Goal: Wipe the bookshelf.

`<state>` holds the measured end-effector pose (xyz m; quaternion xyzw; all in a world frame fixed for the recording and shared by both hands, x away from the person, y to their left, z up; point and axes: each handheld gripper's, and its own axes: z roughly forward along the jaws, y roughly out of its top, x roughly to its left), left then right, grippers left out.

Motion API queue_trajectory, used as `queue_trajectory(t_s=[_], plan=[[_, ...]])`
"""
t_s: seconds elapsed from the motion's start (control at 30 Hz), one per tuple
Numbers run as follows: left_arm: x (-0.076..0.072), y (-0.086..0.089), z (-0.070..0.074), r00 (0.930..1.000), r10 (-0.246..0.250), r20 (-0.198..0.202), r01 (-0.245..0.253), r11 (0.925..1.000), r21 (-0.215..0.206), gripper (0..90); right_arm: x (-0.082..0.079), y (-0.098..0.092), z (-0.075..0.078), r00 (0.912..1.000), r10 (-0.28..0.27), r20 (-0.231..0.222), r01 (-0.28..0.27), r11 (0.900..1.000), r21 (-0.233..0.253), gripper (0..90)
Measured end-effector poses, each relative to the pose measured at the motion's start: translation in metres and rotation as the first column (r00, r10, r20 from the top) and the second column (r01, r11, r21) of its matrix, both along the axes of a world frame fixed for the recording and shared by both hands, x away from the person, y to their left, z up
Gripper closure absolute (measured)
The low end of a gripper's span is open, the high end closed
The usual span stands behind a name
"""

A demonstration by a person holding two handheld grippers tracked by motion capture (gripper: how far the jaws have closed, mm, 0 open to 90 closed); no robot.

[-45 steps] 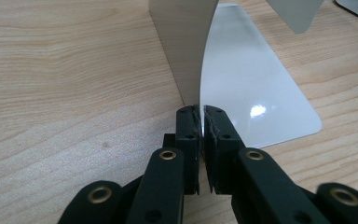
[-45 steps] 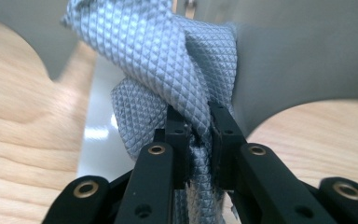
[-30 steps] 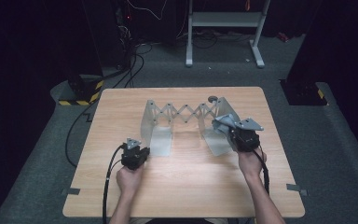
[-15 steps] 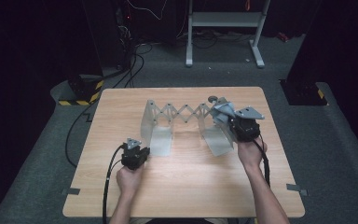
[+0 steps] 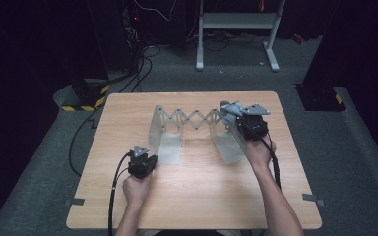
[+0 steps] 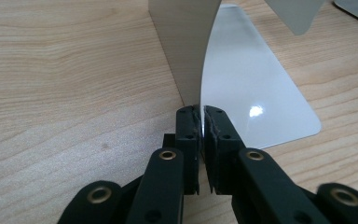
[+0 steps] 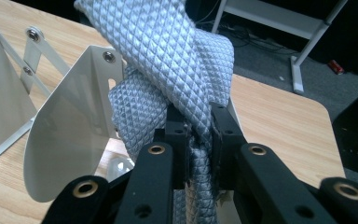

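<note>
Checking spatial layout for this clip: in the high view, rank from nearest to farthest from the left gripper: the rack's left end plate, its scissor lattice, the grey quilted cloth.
From the left gripper:
1. Left end plate, clamped in its jaws at the near edge.
2. Scissor lattice, farther back, mid-table.
3. Grey quilted cloth, far right, held by the right gripper.

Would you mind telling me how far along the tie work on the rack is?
Done: the left claw clamps the white metal expanding rack by its foot. In hand: the right claw grips the grey quilted tie at the rack's right end. Left: settling the tie there.
</note>
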<state>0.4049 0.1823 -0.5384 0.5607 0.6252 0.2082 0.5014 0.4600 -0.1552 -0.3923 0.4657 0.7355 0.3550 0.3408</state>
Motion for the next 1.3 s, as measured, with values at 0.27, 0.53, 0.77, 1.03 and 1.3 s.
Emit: queue_trajectory(t_s=[0.27, 0.53, 0.77, 1.03, 1.3], plan=[[0.0, 0.0, 0.0, 1.0, 0.001, 0.0, -0.001, 1.0, -0.003, 84.0, 0.008, 0.004, 0.001, 0.9998, 0.008, -0.019, -0.008, 1.0, -0.016, 80.8], [0.0, 0.001, 0.0, 1.0, -0.004, -0.003, 0.004, 1.0, -0.002, 84.0, -0.014, -0.016, 0.011, 0.9999, 0.014, 0.004, -0.014, 1.0, 0.025, 80.7], [0.0, 0.001, 0.0, 1.0, -0.005, -0.003, 0.005, 1.0, -0.001, 83.9, -0.027, -0.025, 0.007, 0.9997, 0.023, 0.008, -0.023, 0.999, 0.041, 80.6], [0.0, 0.001, 0.0, 1.0, -0.004, -0.002, 0.004, 1.0, -0.001, 83.9, -0.041, -0.033, 0.0, 0.9995, 0.031, 0.01, -0.031, 0.998, 0.054, 80.6], [0.0, 0.0, 0.0, 1.0, -0.001, 0.0, 0.001, 1.0, -0.001, 83.8, -0.052, -0.041, -0.009, 0.9993, 0.036, 0.014, -0.037, 0.996, 0.086, 80.5]])
